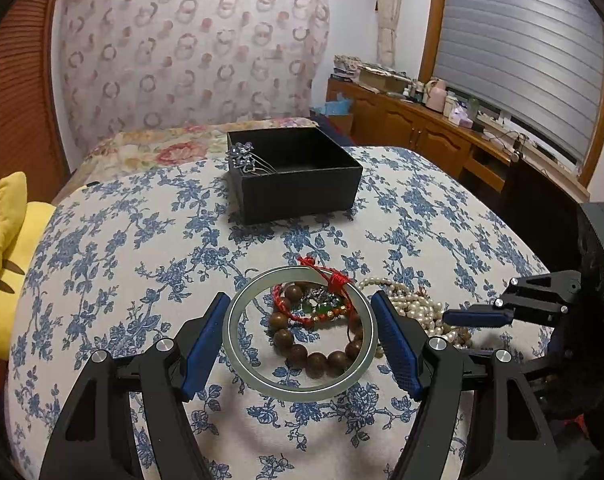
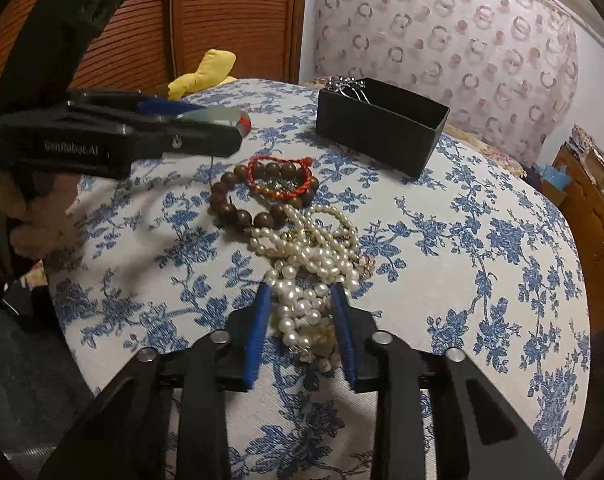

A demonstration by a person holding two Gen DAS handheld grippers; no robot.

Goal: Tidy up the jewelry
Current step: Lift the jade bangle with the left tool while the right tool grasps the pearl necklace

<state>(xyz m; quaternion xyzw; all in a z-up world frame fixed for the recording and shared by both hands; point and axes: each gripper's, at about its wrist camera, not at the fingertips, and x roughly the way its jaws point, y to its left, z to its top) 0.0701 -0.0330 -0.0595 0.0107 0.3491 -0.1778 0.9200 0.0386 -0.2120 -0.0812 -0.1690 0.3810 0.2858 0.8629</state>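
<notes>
My left gripper (image 1: pixel 300 334) is shut on a pale jade bangle (image 1: pixel 242 312), held by its two sides above the table; it also shows in the right wrist view (image 2: pixel 218 118). Below lie a brown wooden bead bracelet (image 2: pixel 238 208), a red cord bracelet (image 2: pixel 280 178) and a heap of pearl strands (image 2: pixel 310 256). My right gripper (image 2: pixel 304 330) straddles the near end of the pearls, jaws closed against them. An open black box (image 1: pixel 298 174) stands farther back with a silver hair ornament (image 1: pixel 244 158) leaning on its left wall.
The round table has a blue floral cloth (image 1: pixel 102 264). A yellow plush toy (image 1: pixel 10 248) sits off its left edge. A bed with a floral cover (image 1: pixel 174 148) is behind, and a wooden cabinet (image 1: pixel 422 128) with clutter along the right wall.
</notes>
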